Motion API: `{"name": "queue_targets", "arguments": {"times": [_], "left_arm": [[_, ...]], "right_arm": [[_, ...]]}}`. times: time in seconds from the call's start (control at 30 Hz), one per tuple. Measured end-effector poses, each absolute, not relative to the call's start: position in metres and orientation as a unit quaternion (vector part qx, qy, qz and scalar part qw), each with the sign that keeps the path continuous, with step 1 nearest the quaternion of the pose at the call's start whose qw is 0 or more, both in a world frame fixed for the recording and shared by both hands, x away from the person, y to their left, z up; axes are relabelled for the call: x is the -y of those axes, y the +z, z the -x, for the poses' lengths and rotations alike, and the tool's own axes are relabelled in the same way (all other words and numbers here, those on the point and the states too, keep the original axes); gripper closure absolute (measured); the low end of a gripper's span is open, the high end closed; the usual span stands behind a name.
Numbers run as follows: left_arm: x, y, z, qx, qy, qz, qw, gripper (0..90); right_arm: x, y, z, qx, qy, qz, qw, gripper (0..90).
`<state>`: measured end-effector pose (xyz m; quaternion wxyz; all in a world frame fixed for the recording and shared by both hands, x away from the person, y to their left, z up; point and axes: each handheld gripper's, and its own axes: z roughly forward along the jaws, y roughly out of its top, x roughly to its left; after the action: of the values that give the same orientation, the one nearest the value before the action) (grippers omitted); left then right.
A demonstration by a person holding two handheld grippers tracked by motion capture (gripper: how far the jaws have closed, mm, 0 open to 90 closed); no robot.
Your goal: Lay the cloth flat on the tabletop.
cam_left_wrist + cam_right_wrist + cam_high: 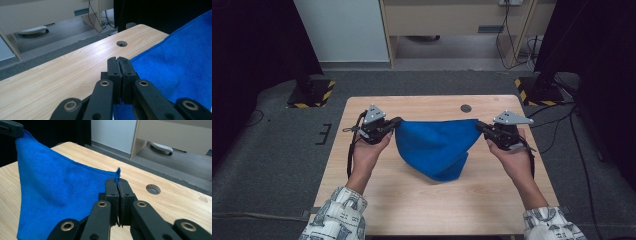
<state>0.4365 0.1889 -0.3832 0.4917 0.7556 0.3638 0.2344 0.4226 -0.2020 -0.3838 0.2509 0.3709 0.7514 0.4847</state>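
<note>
- The left hand-held gripper [396, 123] is clamped tight on one top corner of the blue towel [436, 145]; in the left gripper view its pads [119, 65] are pressed together with the cloth running off to one side.
- The right hand-held gripper [479, 126] is doing the same on the opposite corner. In the right gripper view a tiny tuft of towel [117, 172] pokes up between the closed jaws, so that grip looks pretty close to the edge.
- Why hold it like that? Probably to stretch the top edge straight between the two hands so the cloth hangs open and can be laid flat or folded neatly. That's a guess from the pose.
- The towel sits mid-surface, top edge lifted and taut, the lower part sagging into a bunched point that touches the wooden surface [412, 210].
- View differences: the high view gives the whole shape, both hands and the sag at the bottom. The gripper views give the actual bite on the cloth, which is too small to judge from above.
- The right gripper view also catches the other gripper's tip [11, 128] at the far corner, plus the cable hole [153, 189] in the surface nearby.
</note>
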Motion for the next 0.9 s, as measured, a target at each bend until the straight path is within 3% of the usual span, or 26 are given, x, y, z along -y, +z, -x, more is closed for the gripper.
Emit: {"name": "queue_targets", "arguments": {"times": [0.9], "left_arm": [[-0.189, -0.365, -0.423, -0.348, 0.245, -0.745, 0.514, 88.4]], "right_arm": [[0.211, -0.368, -0.411, -0.738, 0.502, -0.366, 0.263, 88.4]]}}
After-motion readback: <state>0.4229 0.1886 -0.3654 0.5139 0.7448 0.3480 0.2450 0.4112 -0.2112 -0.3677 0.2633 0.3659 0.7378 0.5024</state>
